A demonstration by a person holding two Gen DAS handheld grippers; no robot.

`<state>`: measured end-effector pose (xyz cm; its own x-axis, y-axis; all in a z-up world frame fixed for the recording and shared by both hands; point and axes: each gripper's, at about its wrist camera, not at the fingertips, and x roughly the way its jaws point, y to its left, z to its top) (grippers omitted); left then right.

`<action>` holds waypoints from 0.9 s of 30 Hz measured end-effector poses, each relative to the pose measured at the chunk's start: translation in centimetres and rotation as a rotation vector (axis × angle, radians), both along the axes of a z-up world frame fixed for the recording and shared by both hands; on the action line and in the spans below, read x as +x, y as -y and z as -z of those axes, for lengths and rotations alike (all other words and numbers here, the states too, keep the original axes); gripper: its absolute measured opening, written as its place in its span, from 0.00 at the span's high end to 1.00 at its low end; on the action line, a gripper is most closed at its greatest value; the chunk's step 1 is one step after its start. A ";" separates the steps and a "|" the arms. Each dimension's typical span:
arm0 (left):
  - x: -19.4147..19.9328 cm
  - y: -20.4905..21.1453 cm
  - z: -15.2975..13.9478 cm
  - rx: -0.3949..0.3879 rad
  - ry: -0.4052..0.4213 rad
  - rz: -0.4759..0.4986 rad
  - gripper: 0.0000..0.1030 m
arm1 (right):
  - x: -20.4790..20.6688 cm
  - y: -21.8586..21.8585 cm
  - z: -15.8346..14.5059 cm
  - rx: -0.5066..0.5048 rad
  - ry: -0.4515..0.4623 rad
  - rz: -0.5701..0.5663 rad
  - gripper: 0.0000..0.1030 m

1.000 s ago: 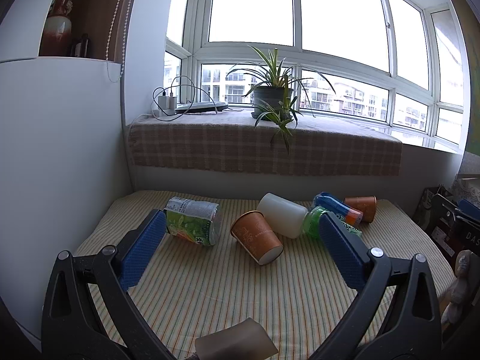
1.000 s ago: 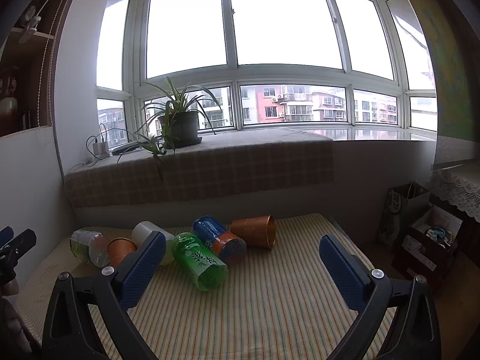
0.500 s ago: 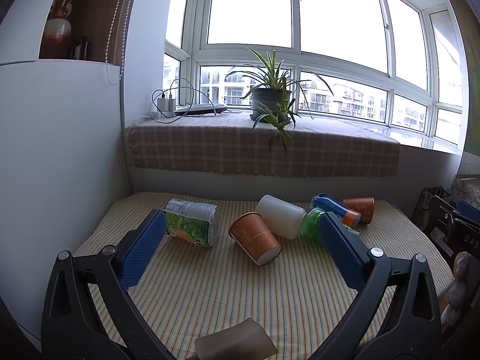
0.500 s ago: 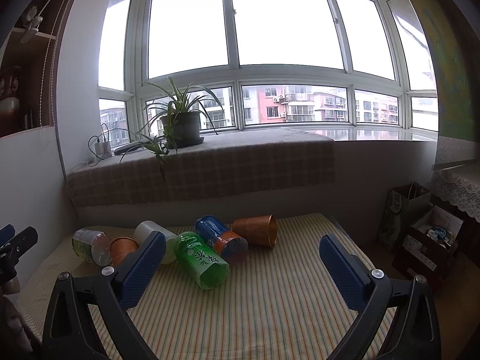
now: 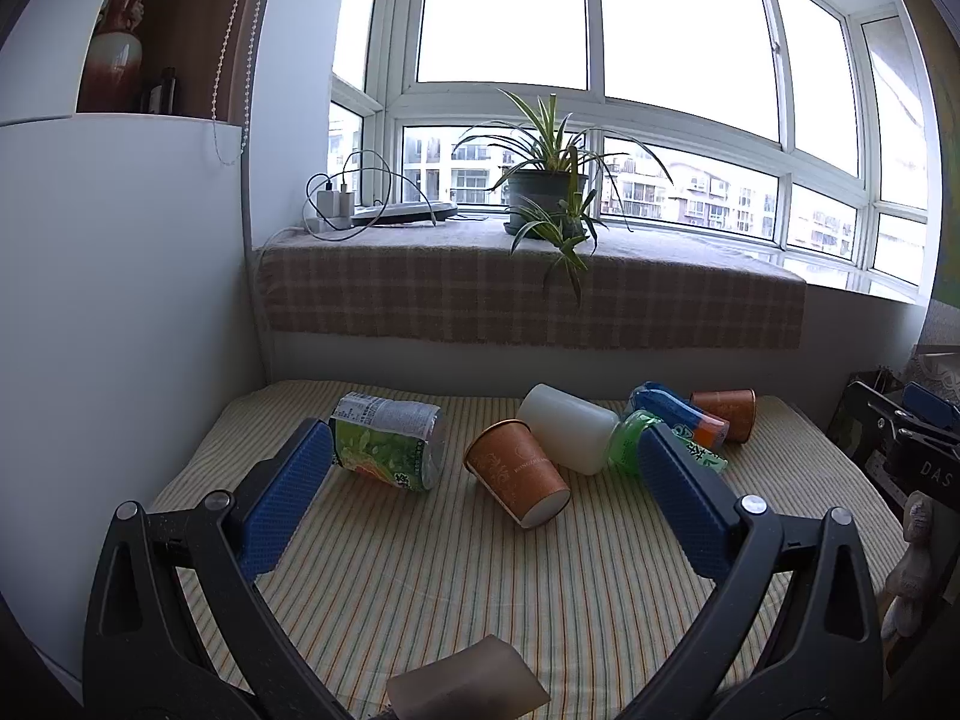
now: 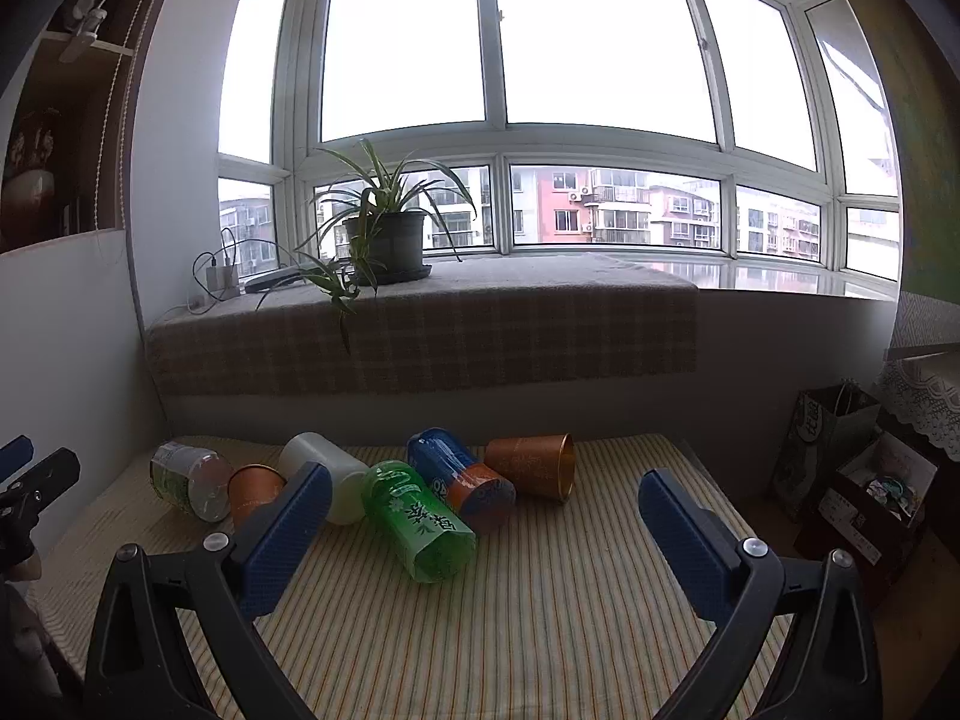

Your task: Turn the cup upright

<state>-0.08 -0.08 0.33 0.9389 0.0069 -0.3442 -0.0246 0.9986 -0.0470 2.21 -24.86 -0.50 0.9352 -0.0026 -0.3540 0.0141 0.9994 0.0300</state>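
The orange paper cup (image 5: 517, 471) lies on its side on the striped counter (image 5: 456, 588), mouth toward the camera, ahead of and between the left gripper (image 5: 480, 474)'s wide-spread fingers (image 5: 282, 498), untouched. The right gripper (image 6: 480, 516) gapes wide, empty.

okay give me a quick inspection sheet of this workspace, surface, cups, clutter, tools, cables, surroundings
Surface: striped cloth over the table.
Job's things: six cups on their sides, none upright; nearest the left tool is the orange paper cup, by the right the copper cup.
Clutter: nothing seen beyond the cups.
Grippers: left tool and right tool open, empty, short of the cups.
Cables: chargers and cords on the sill.
Surroundings: potted plant, windows.
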 end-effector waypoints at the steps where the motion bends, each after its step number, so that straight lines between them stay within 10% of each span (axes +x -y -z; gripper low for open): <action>1: 0.1 -0.1 0.1 0.000 -0.002 -0.002 0.00 | 0.2 -0.2 0.1 -0.001 -0.004 -0.008 0.00; 27: 2.1 -2.9 1.4 0.002 -0.056 -0.059 0.00 | 10.4 -6.4 0.8 -0.096 -0.188 -0.353 0.00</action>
<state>1.99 2.83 -1.07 0.9162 0.0622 -0.3959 -0.0856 0.9955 -0.0417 12.61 -18.46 -1.34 0.8039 0.2657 -0.5322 -0.3338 0.9420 -0.0338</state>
